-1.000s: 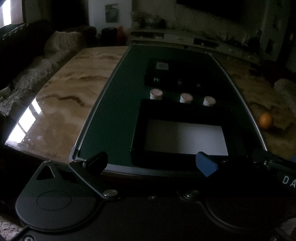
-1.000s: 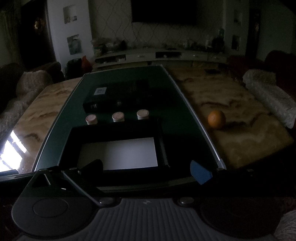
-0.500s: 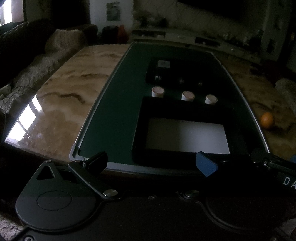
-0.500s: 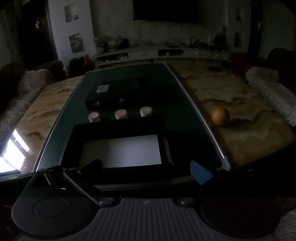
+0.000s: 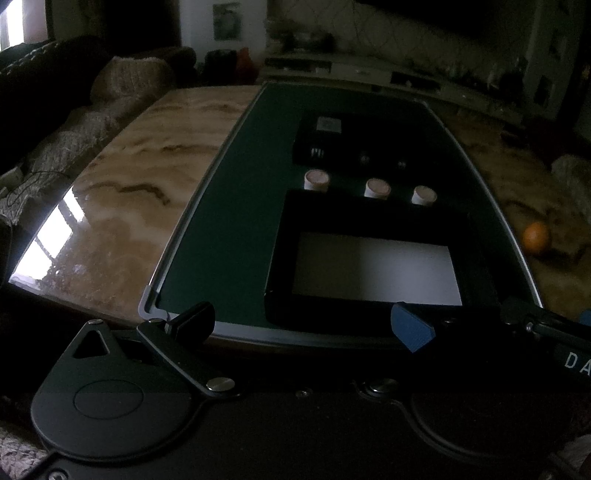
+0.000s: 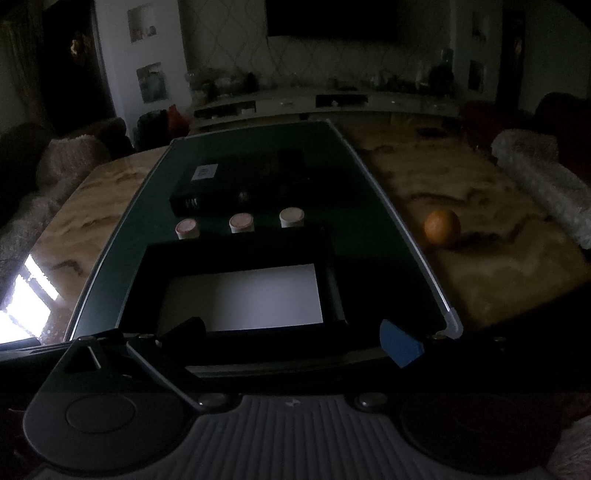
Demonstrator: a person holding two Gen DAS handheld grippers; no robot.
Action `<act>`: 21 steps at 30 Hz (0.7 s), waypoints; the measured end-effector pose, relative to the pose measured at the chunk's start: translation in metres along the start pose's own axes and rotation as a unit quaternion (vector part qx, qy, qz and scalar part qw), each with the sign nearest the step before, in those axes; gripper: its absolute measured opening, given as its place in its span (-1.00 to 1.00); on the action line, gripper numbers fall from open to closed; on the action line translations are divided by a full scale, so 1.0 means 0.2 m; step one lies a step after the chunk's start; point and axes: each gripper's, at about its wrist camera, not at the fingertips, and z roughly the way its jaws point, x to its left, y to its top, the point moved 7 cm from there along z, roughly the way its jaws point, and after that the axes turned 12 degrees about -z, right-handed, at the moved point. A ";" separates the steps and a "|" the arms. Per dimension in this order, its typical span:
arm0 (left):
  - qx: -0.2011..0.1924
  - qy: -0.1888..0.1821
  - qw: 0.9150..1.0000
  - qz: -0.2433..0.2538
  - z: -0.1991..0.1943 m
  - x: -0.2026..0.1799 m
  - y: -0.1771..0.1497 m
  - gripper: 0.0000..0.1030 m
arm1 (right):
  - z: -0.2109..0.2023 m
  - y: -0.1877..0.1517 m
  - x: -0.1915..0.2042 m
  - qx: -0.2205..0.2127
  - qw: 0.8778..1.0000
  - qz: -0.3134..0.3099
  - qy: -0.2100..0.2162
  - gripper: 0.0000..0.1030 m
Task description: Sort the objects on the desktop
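My left gripper (image 5: 303, 325) and right gripper (image 6: 291, 338) both hang spread wide at the table's near edge, holding nothing. On the green mat (image 5: 236, 206) I count three white-capped jars (image 5: 376, 189) in a row between one black tray (image 5: 369, 214) and one black box (image 5: 354, 144). One orange (image 6: 442, 227) sits off the mat. Only my right view shows the television (image 6: 332, 18) whole.

Orange (image 6: 441, 227) on marble table (image 6: 491, 273), sofa (image 5: 70, 122) beside, dim room.

three white cylinders (image 6: 240, 223) upright, black tray (image 6: 236, 254) beside
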 end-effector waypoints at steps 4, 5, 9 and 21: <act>0.001 0.001 1.000 0.001 0.00 0.00 0.00 1.00 | 0.01 0.00 0.00 0.004 1.000 0.000 0.001 1.00; 0.001 0.002 1.000 0.001 0.01 0.00 0.00 1.00 | 0.01 0.00 -0.01 0.004 1.000 0.000 0.002 1.00; 0.001 -0.001 1.000 0.000 0.01 -0.01 0.00 1.00 | 0.01 0.00 -0.01 0.003 1.000 0.000 -0.002 1.00; 0.005 -0.004 1.000 -0.005 0.03 -0.01 0.00 1.00 | 0.02 0.01 -0.01 0.007 1.000 0.002 -0.002 1.00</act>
